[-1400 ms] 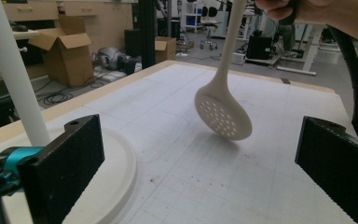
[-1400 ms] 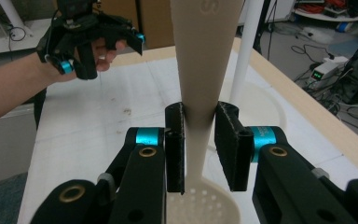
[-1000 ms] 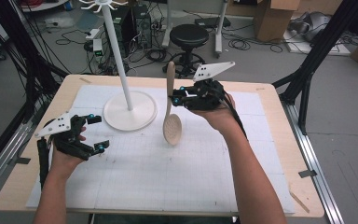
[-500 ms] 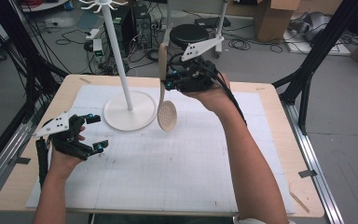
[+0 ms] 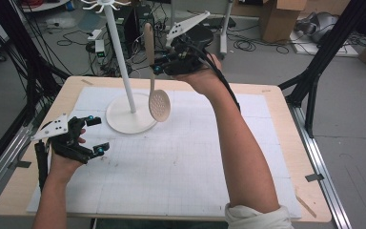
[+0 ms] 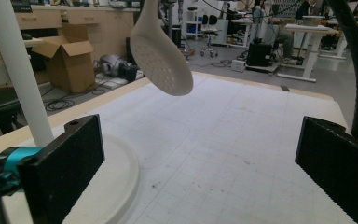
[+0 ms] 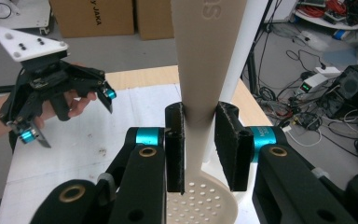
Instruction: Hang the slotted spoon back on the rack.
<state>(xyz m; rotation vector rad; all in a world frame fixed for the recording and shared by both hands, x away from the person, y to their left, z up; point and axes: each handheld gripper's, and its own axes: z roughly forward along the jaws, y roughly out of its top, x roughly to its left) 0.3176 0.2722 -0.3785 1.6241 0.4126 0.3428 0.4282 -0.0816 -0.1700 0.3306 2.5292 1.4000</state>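
At the table's left edge the left gripper rests with jaws wide apart, while beside the stand the right gripper clamps the skimmer (light, rigid, likely smooth) mid-handle, bowl hanging downward clear of the table.

Right gripper clamps slotted spoon upright beside white stand; left gripper fingers apart.

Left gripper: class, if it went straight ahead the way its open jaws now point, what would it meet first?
Probably nothing on the mat. In its own view the left gripper looks across bare mat; the slotted spoon hangs higher, left of centre, and the stand's pole is far left. Depth is unclear, so the spoon is the nearest candidate.
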